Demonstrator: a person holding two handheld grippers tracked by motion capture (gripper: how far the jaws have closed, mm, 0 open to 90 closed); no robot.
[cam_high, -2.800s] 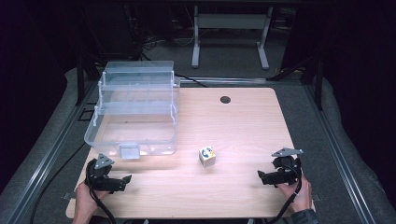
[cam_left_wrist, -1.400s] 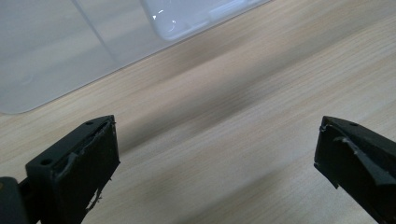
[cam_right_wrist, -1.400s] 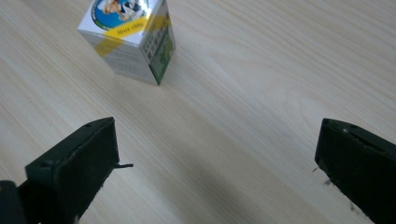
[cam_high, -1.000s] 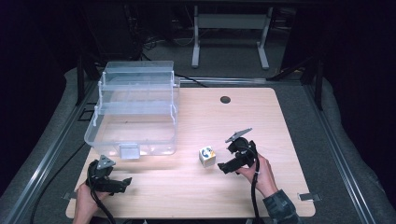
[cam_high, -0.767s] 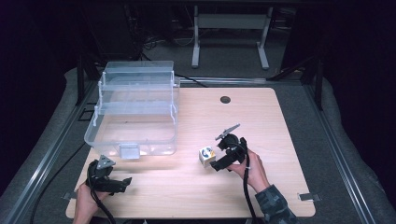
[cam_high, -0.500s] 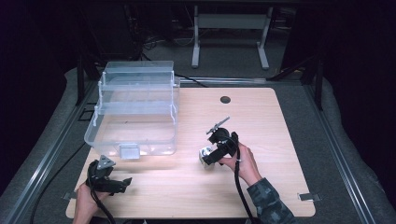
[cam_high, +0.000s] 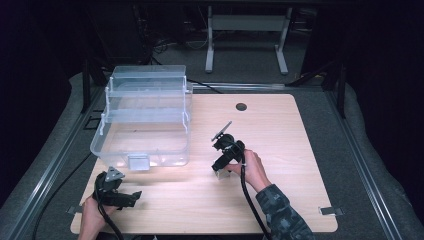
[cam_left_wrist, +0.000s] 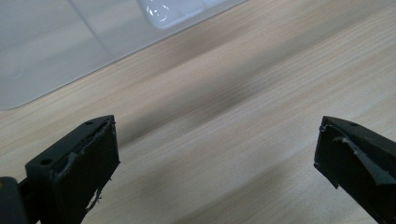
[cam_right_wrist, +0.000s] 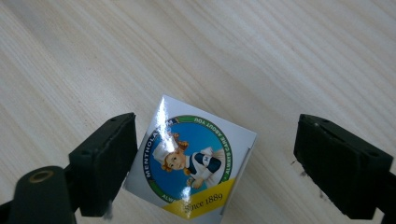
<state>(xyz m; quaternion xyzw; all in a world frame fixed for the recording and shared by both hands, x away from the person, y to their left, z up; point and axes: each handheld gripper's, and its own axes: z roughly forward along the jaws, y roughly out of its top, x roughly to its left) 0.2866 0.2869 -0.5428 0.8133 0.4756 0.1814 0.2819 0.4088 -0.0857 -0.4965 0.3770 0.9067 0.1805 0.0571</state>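
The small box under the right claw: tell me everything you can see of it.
The small box is a white carton, glossy by its glare, whose top bears a round blue emblem of a cartoon nurse, green-ringed, above a yellow corner reading "Since 1889". It rests on the wooden table, turned corner-on, between the jaws of the right claw, which have just been closing. The left jaw is at its edge; the right stands clear.

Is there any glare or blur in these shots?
Right gripper view: white glare streaks cross the glossy box, print still readable. Left gripper view: the clear bin is soft and hazy, with one bright highlight. High view: table brightly lit, surroundings dark.
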